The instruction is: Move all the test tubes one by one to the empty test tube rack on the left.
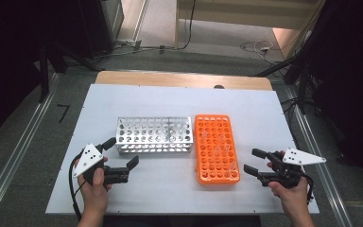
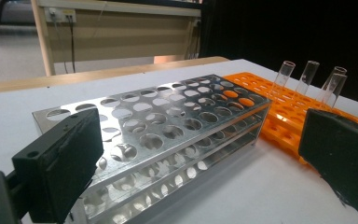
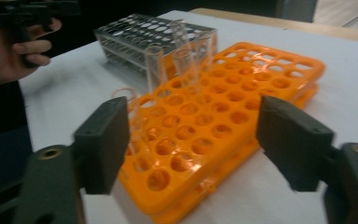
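Orange rack [image 1: 217, 149]: table centre-right, long axis running 12 to 6 o'clock.
Steel rack [image 1: 154, 135]: touching its 9 o'clock side, lying crosswise.
Left gripper [image 1: 121, 152]: jaws wide, empty.
Right gripper [image 1: 252, 161]: jaws wide, empty.
Glass tubes [image 3: 154, 67]: upright, clearest in the gripper views.

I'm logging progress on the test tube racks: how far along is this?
Barely begun. The clear test tubes all stand in the orange rack; the metal rack shows empty holes. In hand: nothing, since the left gripper and right gripper hover open beside the racks. Any handling of tubes is still left.
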{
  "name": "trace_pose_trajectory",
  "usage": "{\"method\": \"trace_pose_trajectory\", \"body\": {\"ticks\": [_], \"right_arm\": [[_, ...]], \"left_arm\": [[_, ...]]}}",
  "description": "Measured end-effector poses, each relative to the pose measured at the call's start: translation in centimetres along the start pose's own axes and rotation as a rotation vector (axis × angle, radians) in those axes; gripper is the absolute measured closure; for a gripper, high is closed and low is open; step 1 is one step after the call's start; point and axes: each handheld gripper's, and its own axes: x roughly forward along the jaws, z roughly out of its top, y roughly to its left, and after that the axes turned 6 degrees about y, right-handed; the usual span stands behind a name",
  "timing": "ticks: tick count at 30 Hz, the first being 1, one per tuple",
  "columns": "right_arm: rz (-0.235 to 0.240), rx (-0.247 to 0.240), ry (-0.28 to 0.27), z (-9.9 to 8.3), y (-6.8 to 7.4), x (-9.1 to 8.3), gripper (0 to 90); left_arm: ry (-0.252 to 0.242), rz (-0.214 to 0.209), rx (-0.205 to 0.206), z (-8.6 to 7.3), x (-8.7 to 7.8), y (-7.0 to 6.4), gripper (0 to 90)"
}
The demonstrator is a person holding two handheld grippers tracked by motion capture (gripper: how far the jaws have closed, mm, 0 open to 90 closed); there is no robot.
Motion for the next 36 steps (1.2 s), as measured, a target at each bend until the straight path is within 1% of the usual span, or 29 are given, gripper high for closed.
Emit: {"method": "trace_pose_trajectory", "body": {"ticks": [2, 4, 9, 12, 14, 16, 18, 21, 24, 27, 29, 31, 33, 36], "right_arm": [[0.018, 0.005, 0.008, 0.0, 0.2, 0.4, 33.6], [0.044, -0.001, 0.025, -0.1, 0.5, 0.8, 38.7], [0.095, -0.002, 0.078, -0.3, 1.2, 2.2, 48.7], [0.108, -0.022, 0.115, -0.5, 1.7, 3.1, 53.4], [0.117, -0.034, 0.129, -0.6, 2.0, 3.6, 56.8], [0.118, -0.043, 0.143, -0.7, 2.2, 4.1, 59.2], [0.119, -0.050, 0.161, -0.9, 2.2, 4.4, 60.6], [0.114, -0.055, 0.171, -1.1, 2.3, 4.7, 62.7], [0.100, -0.061, 0.179, -1.1, 2.3, 4.8, 63.6], [0.086, -0.068, 0.170, -1.2, 2.2, 4.8, 65.5], [0.060, -0.094, 0.166, -1.3, 2.3, 4.8, 69.2], [0.051, -0.109, 0.169, -1.3, 2.4, 4.7, 73.1], [0.039, -0.125, 0.175, -1.3, 2.5, 4.7, 73.7], [0.049, -0.118, 0.162, -1.0, 2.6, 4.6, 73.9]], "left_arm": [[0.003, -0.005, -0.002, 0.0, 0.1, -0.2, 0.0], [0.006, -0.014, -0.003, 0.0, 0.2, -0.3, 0.0], [0.012, -0.029, 0.003, 0.0, 0.5, -0.7, 0.0], [0.013, -0.035, 0.002, 0.0, 0.6, -0.9, 0.0], [0.019, -0.034, 0.004, 0.0, 0.7, -1.0, 0.0], [0.019, -0.039, 0.001, 0.0, 0.8, -1.1, 0.0], [0.022, -0.042, 0.008, 0.0, 0.8, -1.2, 0.0], [0.023, -0.047, 0.008, 0.0, 0.9, -1.3, 0.0], [0.023, -0.051, 0.004, -0.1, 1.0, -1.3, 0.0], [0.026, -0.053, 0.005, -0.1, 1.0, -1.4, 0.0], [0.027, -0.053, 0.007, -0.1, 1.1, -1.5, 0.0], [0.025, -0.056, 0.004, 0.0, 1.1, -1.6, 0.0], [0.023, -0.058, 0.002, 0.0, 1.0, -1.7, 0.0], [0.017, -0.057, 0.001, 0.1, 1.0, -1.7, 0.0]]}}
